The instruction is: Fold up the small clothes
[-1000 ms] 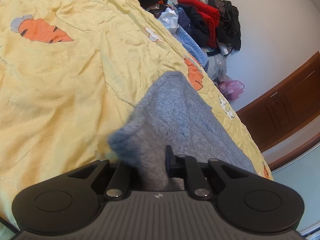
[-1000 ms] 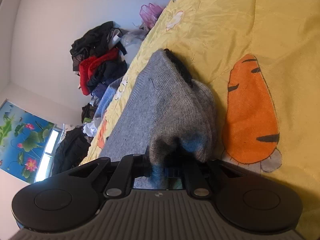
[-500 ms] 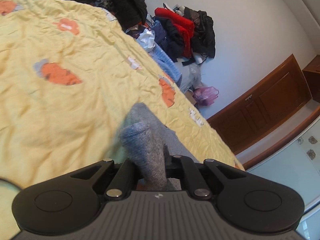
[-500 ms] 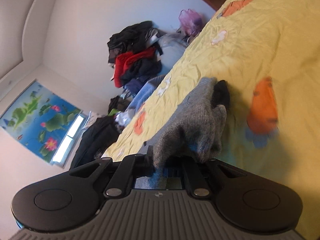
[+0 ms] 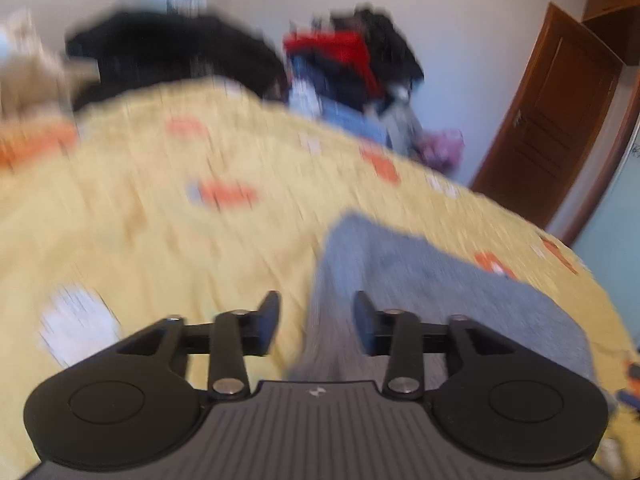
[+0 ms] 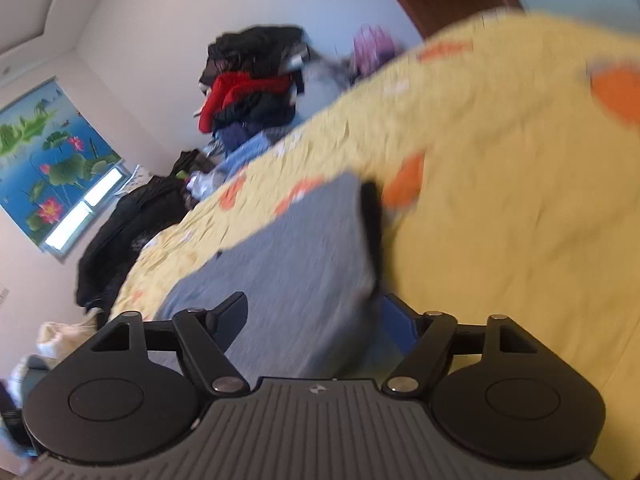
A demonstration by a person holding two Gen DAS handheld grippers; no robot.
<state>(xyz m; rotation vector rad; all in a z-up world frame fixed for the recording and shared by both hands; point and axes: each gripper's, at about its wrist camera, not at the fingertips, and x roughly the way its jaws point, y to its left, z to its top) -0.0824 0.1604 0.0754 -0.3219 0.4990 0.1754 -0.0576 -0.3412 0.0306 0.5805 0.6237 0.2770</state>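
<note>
One grey garment, one bedspread, two heaps

Ahead of the left gripper lie one grey knitted garment and one yellow bedspread; beyond, one dark clothes heap, one mixed clothes pile, one wooden door.

A home bedroom: a bed under a yellow carrot-print quilt, heaped clothes by the wall, a wooden door.

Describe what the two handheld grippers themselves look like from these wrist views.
Both look alike. The left gripper and right gripper are matte black, each with a ribbed grey-black body bearing a small white logo, two round side discs, linkage arms with silver pivot pins and flat dark fingers. No cables, hands or sleeves show.
</note>
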